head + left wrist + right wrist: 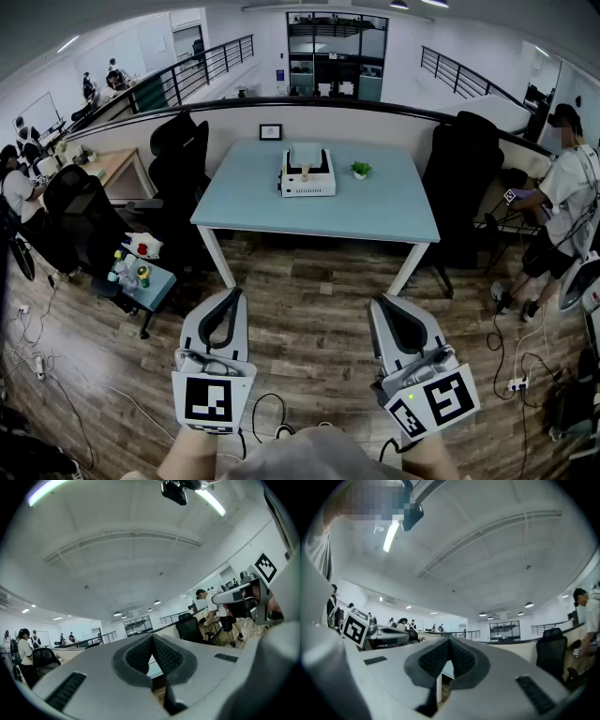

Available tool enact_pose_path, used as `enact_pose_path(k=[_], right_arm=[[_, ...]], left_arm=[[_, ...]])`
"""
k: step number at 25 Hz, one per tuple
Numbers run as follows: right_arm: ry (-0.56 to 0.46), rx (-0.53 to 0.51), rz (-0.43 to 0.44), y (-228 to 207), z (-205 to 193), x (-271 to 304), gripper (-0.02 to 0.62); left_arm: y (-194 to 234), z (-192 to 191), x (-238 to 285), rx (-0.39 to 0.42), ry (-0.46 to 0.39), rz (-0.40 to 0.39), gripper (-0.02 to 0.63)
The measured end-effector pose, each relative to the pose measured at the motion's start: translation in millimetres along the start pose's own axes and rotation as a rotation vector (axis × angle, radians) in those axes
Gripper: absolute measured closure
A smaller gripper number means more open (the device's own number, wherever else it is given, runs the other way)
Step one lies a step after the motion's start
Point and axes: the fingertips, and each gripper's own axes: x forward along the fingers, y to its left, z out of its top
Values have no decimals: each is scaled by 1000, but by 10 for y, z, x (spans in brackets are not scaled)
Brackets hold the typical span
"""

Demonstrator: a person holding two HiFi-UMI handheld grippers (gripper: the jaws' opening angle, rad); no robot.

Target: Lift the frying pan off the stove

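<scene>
Both our left gripper [231, 295] and right gripper [384, 305] hang closed and empty, well short of the table [375, 220]: we judge the approach to its stove [307, 178] not yet begun.

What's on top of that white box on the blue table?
On the white box sits a pale object with a small tan piece before it. Both too small to identify; the top beneath them is covered.

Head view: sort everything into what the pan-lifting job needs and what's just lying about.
Job: stove; pale pan-like thing on it; table; left gripper and right gripper, both shut, empty.
Lying about: potted plant; picture frame; office chairs; small side table.
</scene>
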Motion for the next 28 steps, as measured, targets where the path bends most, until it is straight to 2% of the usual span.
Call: enact_pose_path(k=[14,24,25,26,27,28], right_arm=[[-6,124,0,-155,-100,-158,592],[11,110,28,-396,-184,-354,579],[11,112,29,-427,-197,-369,511],[8,117,31,-458,-208,-384,376],[3,121,29,-493,-214,-403,283],[-2,122,23,-529,-216,-421,241]], left_arm=[[-202,23,-12,2,8,-20,604],[-481,26,-25,9,28,26,604],[-508,18,-31,10,28,33,604],[-537,13,-38,11,29,41,604],[-566,11,-45,14,30,47,604],[-589,12,-50,18,32,53,604]])
